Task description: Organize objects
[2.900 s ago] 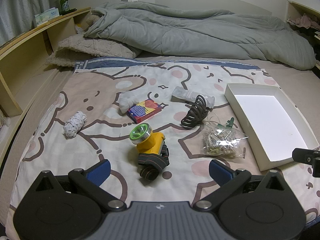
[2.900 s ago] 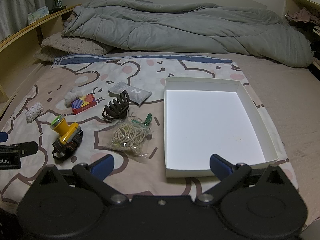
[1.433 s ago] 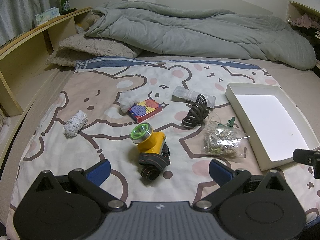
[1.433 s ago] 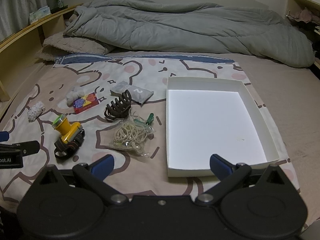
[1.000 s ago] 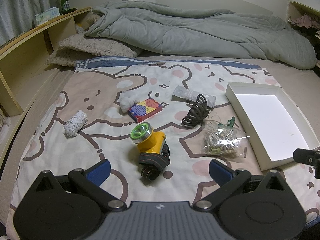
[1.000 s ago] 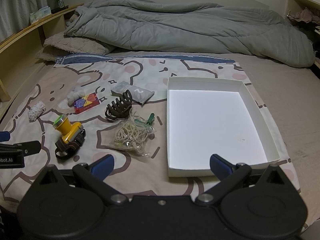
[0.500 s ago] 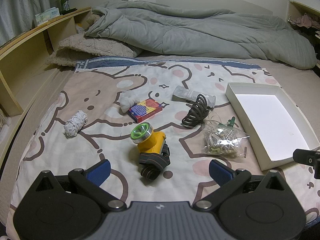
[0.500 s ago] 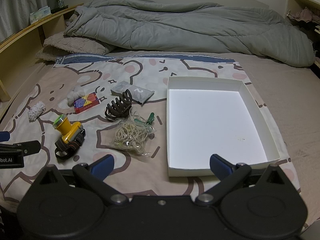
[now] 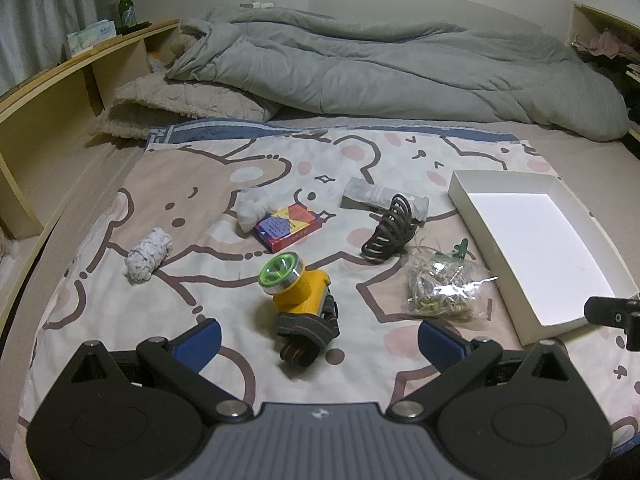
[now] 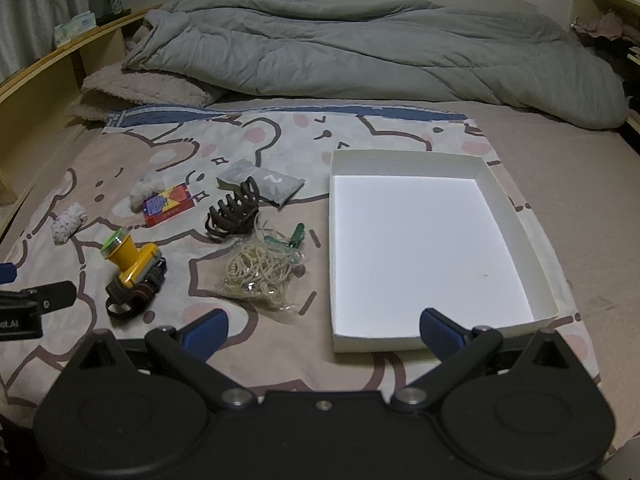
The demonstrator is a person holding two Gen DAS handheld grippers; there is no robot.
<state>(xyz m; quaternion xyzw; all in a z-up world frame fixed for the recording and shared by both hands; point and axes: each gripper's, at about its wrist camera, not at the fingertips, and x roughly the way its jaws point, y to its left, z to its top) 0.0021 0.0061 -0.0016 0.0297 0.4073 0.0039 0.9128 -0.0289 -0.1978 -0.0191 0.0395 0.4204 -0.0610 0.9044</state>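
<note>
Both tongs, left (image 9: pixel 319 341) and right (image 10: pixel 323 330), gape empty; headlamp (image 9: pixel 298 287) lens tilts up-left; pouch (image 10: pixel 262 182) reads "2".

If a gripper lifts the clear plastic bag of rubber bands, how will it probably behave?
The clear plastic bag of rubber bands looks crinkled and loosely filled, so it would probably sag and shift when pinched. Its glossy film may slip. It seems light, lying flat on the cartoon-print blanket.

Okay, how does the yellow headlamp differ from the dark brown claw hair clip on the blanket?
The yellow headlamp is bright, with a green-rimmed lens and a bunched striped elastic strap; the dark brown claw hair clip is one dull colour with curved teeth. The headlamp lies nearer the camera, the clip nearer the white cardboard box. Both rest loose on the cartoon-print blanket, outside the box.
</note>
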